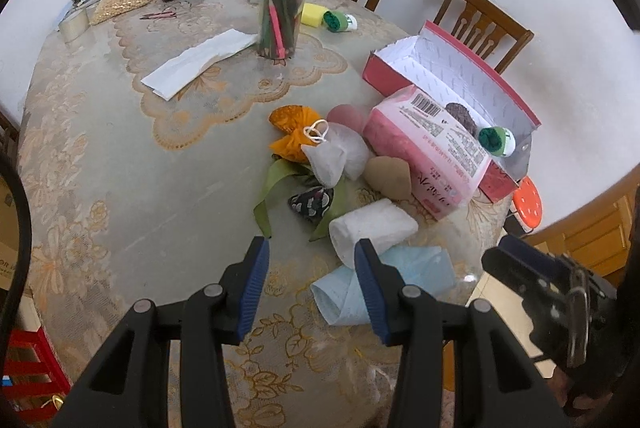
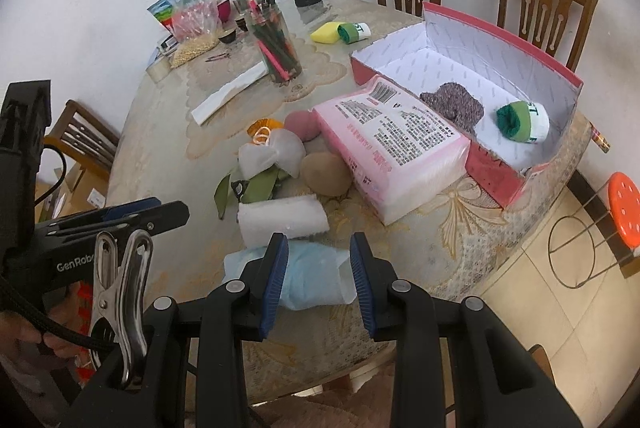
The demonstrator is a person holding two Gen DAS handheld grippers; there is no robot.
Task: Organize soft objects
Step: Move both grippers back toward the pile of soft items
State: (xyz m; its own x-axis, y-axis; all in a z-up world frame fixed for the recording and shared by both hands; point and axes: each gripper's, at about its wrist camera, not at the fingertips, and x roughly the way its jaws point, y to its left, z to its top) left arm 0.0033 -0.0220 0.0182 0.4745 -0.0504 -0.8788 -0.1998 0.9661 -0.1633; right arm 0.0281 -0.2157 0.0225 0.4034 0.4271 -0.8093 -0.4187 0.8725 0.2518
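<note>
**Q:** Where both tools hang above the near edge of the lace-covered round surface (image 1: 100,155), how do their jaws stand?

**A:** Left tool (image 1: 311,288): blue-padded jaws spread, nothing between them, over the cloth just short of the pile. Right tool (image 2: 319,282): jaws likewise spread, framing the crumpled pale-blue cloth (image 2: 308,282) in the wrist view; whether the pads touch it cannot be told.

**Q:** Where do the soft things lie?

**A:** Most lie in a loose heap near the front edge. The rolled white towel (image 1: 372,230) lies just behind the pale-blue cloth, touching it. Behind the towel sit a tan egg-shaped sponge (image 1: 388,175), a dark patterned triangular pouch (image 1: 310,199), green ribbon strips (image 1: 276,183), white mesh sachets with a cord loop (image 1: 334,151), an orange fabric bundle (image 1: 294,129) and a pink rounded sponge (image 1: 344,115).

**Q:** And the container?

**A:** An open red cardboard box with a white lining (image 2: 560,75) stands right of the heap. Inside are a dark knitted piece (image 2: 454,101) and a green-and-white rolled sock (image 2: 522,121), apart from one another. A pink plastic-wrapped tissue pack (image 2: 394,143) leans tilted against the box's near wall.

**Q:** Farther back?

**A:** A yellow sponge block (image 1: 312,13) touches a second green-and-white roll (image 1: 339,21), beside a clear jar of coloured pencils (image 1: 280,15).
</note>
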